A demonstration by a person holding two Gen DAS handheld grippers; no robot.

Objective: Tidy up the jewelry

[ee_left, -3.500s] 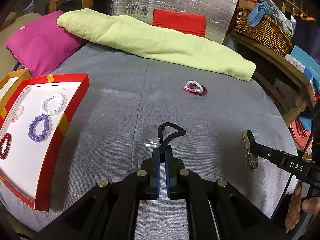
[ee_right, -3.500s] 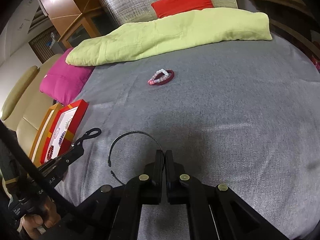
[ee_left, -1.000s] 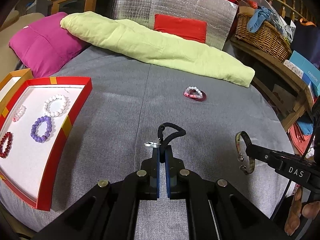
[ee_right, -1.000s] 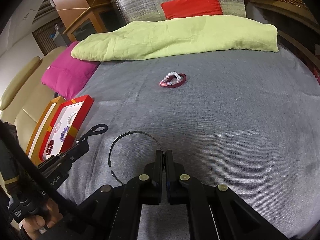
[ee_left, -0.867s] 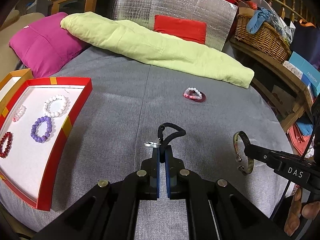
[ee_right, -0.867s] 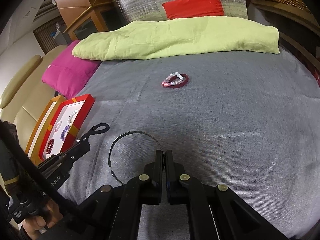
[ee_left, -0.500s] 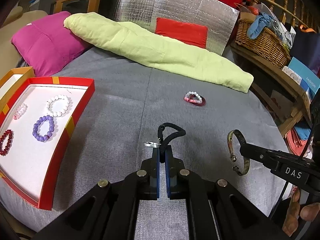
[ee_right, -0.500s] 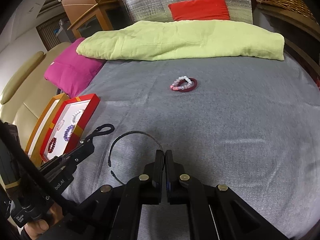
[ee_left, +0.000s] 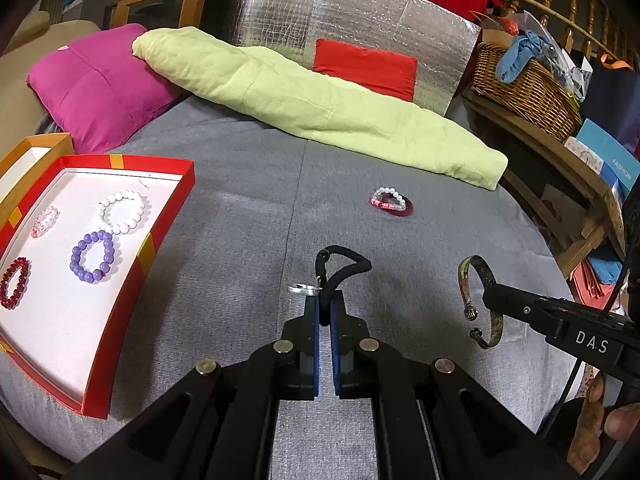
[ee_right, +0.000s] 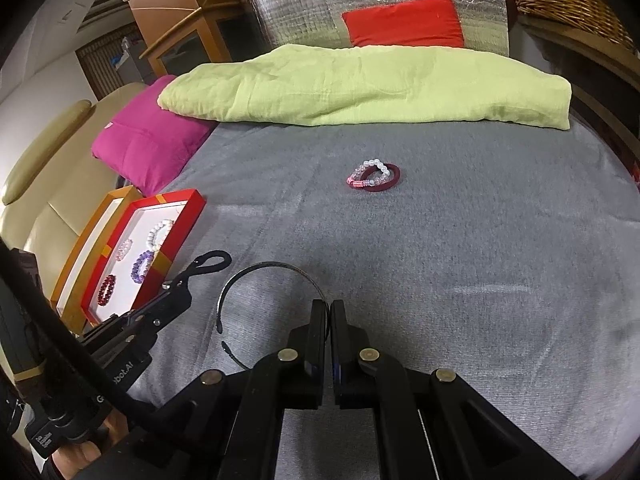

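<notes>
My left gripper (ee_left: 325,300) is shut on a black cord bracelet (ee_left: 340,266) with a small silver charm (ee_left: 304,289), held above the grey bed. My right gripper (ee_right: 330,307) is shut on a thin metal cuff bangle (ee_right: 256,276), which also shows in the left wrist view (ee_left: 478,300). A red-edged tray (ee_left: 160,232) at the left holds white (ee_left: 120,211), purple (ee_left: 94,256), dark red (ee_left: 14,284) and clear pink (ee_left: 45,221) bead bracelets. A clear bead bracelet on a maroon ring (ee_left: 392,203) lies further ahead on the bed (ee_right: 440,240).
A lime-green folded quilt (ee_left: 312,100), a magenta pillow (ee_left: 96,84) and a red cushion (ee_left: 364,66) lie along the far side. An orange-edged tray (ee_left: 24,152) sits beside the red one. A wicker basket (ee_left: 524,84) stands on a wooden shelf at the right.
Both grippers have moved back and a little left with their bracelets still held. The tray and the bracelets on the bed have not moved.
</notes>
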